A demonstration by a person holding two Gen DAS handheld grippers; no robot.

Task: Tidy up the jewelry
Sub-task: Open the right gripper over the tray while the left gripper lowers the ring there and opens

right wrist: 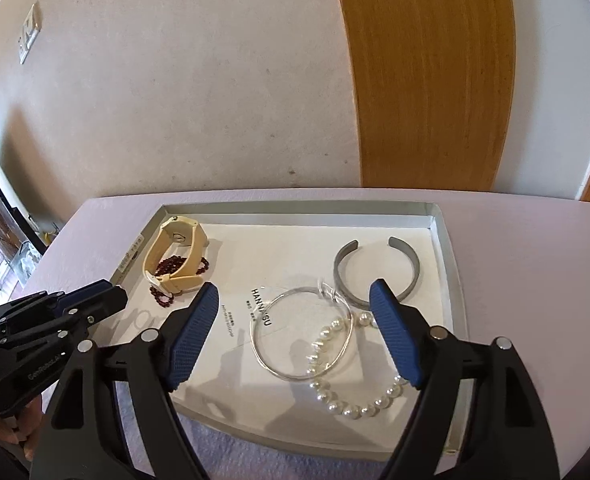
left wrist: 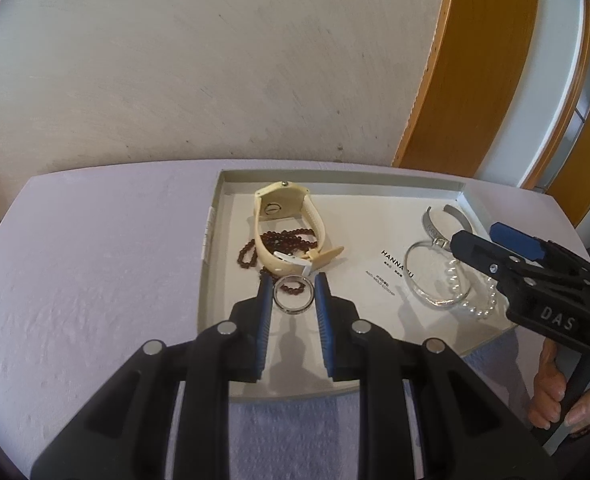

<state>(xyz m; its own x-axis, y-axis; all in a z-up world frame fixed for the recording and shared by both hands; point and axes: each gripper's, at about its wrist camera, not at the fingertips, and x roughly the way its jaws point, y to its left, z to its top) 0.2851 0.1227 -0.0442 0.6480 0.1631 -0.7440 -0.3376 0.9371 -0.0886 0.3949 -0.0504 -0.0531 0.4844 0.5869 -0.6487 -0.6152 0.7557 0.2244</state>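
Fingers astride ring

The left gripper covers the ends of the red beads. The watch hides their middle part. The right gripper hides a part of the pearls. The small print under the tray logo is too small to read. The hand is cut by the edge.
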